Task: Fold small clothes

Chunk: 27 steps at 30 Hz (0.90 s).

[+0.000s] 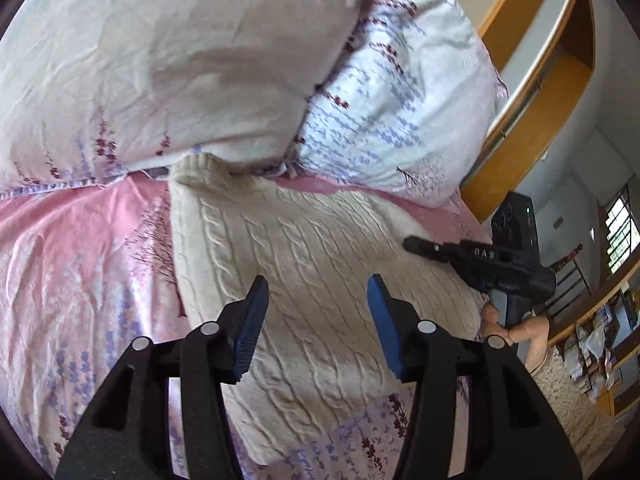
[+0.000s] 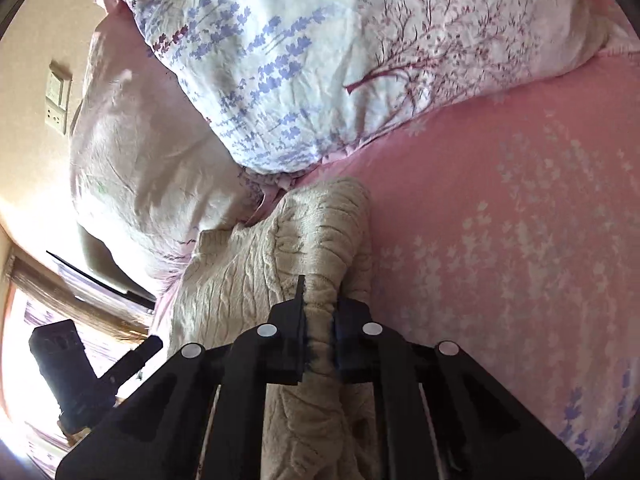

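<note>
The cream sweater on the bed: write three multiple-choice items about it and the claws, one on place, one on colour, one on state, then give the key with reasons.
1. Where does the cable-knit sweater lie?
A. on the pink bedsheet, its far end against the floral pillows
B. on a wooden shelf
C. on the floor

2. What colour are the pads on the left claw?
A. red
B. blue
C. white

3. What is the state of the right claw?
A. open above bare sheet
B. shut on nothing
C. shut on a bunched fold of the sweater

Key: 1 A, the knit spreads over the pink sheet up to the pillows. 2 B, both pads show blue in the left wrist view. 3 C, cream knit is squeezed between the jaws in the right wrist view, while the left claw stands open above the sweater.
</note>
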{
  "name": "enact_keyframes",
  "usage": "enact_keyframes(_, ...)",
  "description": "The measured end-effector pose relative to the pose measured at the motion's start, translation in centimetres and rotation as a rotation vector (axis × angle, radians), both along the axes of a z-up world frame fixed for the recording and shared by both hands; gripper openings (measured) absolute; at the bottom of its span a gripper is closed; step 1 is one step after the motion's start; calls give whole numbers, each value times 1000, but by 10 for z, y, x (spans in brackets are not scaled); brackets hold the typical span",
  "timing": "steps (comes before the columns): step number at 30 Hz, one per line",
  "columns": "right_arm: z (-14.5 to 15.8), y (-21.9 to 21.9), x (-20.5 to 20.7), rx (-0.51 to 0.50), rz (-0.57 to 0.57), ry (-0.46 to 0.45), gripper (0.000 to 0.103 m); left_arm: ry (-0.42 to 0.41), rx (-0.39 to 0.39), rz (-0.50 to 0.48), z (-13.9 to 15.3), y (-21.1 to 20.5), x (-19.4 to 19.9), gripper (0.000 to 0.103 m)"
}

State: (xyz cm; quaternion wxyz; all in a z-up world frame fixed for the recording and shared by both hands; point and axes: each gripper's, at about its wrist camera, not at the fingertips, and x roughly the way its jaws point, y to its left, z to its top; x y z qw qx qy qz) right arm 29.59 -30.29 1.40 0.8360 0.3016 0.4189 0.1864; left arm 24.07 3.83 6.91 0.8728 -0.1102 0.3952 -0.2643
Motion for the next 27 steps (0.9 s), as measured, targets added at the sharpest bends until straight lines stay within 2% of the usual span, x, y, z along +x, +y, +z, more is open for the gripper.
enact_keyframes(3,-4,-8,3,-34,-59,22,9,7,43,-23,-14,-20,3,52)
enact_keyframes(6,-17,-6,12,-60,-72,75,9,4,56,-20,-21,-27,5,54)
enact_keyframes(9,-12,-4,13,-96,-64,79,12,-1,87,-10,-28,-31,5,54)
enact_keyframes(11,3,0,1,-138,-75,37,25,-16,102,-2,-27,-34,-2,55)
enact_keyframes(12,12,-2,-10,-152,-73,-1,27,-21,94,0,-25,-32,-7,57)
enact_keyframes(14,30,1,-34,-146,-38,-98,39,-38,65,-8,-20,-33,-16,59)
enact_keyframes(16,41,6,-56,-126,20,-165,41,-50,65,-10,-19,-30,-27,60)
enact_keyframes(18,41,15,-70,-100,84,-191,41,-47,71,-9,-22,-32,-28,62)
enact_keyframes(20,31,26,-73,-124,130,-166,42,-43,77,0,-28,-34,-26,63)
enact_keyframes(22,10,34,-66,-180,118,-94,44,-45,69,8,-30,-39,-24,68)
enact_keyframes(23,6,29,-68,-163,114,-96,44,-48,74,13,-30,-40,-23,69)
enact_keyframes(25,6,28,-69,-140,89,-87,44,-48,77,33,-29,-41,-23,69)
enact_keyframes(27,15,25,-74,-142,71,-82,46,-50,45,51,-23,-35,-31,69)
